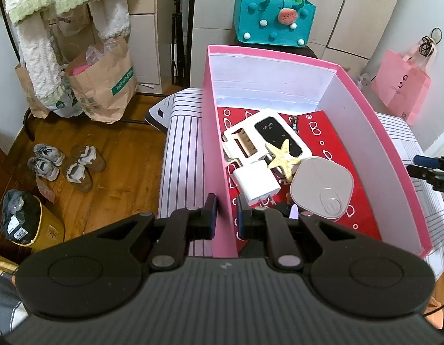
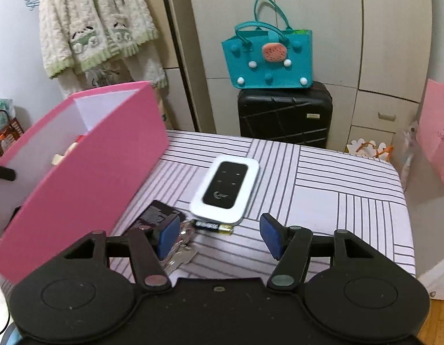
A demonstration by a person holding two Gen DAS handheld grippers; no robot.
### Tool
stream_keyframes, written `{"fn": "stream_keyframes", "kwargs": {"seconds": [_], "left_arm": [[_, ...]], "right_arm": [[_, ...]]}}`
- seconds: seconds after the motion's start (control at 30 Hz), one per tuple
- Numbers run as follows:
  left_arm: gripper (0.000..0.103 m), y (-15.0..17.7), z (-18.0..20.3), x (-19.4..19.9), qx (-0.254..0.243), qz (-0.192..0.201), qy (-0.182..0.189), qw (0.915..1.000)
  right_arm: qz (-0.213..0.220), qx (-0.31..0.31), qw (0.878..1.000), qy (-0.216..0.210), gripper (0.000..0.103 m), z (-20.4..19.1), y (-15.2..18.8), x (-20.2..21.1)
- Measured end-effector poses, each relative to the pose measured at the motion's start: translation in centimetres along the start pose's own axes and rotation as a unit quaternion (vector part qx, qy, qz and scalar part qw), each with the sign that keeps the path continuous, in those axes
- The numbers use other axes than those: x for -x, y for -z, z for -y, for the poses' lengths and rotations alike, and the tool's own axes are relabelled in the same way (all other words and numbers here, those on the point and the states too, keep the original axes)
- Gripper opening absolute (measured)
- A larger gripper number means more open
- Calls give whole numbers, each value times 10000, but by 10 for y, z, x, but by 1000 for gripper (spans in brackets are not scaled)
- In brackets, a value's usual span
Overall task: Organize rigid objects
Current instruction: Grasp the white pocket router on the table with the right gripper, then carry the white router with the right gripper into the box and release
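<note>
Pink cardboard box [image 1: 219,155] wall pinched by left gripper [image 1: 227,215]; right gripper [image 2: 219,237] spread wide.

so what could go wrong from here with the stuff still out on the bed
1. The left claw is clamped on the near wall of the pink box; a tug could tilt it and slide the starfish and white charger around.
2. The battery lies tight against the white wifi router, so the open right claw may nudge one while taking the other.
3. The keys lie partly hidden behind the claw's left finger, easy to miss.
</note>
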State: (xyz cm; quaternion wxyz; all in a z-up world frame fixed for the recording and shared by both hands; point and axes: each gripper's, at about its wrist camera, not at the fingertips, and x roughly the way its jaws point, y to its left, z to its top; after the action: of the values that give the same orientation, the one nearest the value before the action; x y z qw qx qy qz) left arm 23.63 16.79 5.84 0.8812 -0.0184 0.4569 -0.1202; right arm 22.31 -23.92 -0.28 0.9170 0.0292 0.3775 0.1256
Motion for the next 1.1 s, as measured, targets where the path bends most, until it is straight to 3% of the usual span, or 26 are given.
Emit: {"fn": "stream_keyframes", "kwargs": {"seconds": [0.27,0.67,0.8,1.1], "left_arm": [[13,-1,2,0,-174,-75,-59,9998],[12,-2,31,1,-1213,-349,-613,9901],[12,-1,33,0,-1283,-348,-656,9890],[12,-1,33,1,-1276,-330,-646,9892]], "right_arm": [[-136,-324,9988,-353,71,10,-9,-36],[-429,-274,9983,287,78,-3,-33,-86],[-387,141,9972,631,78,-14,-33,-94],[-403,189,9972,597,79,-13,-31,-88]]}}
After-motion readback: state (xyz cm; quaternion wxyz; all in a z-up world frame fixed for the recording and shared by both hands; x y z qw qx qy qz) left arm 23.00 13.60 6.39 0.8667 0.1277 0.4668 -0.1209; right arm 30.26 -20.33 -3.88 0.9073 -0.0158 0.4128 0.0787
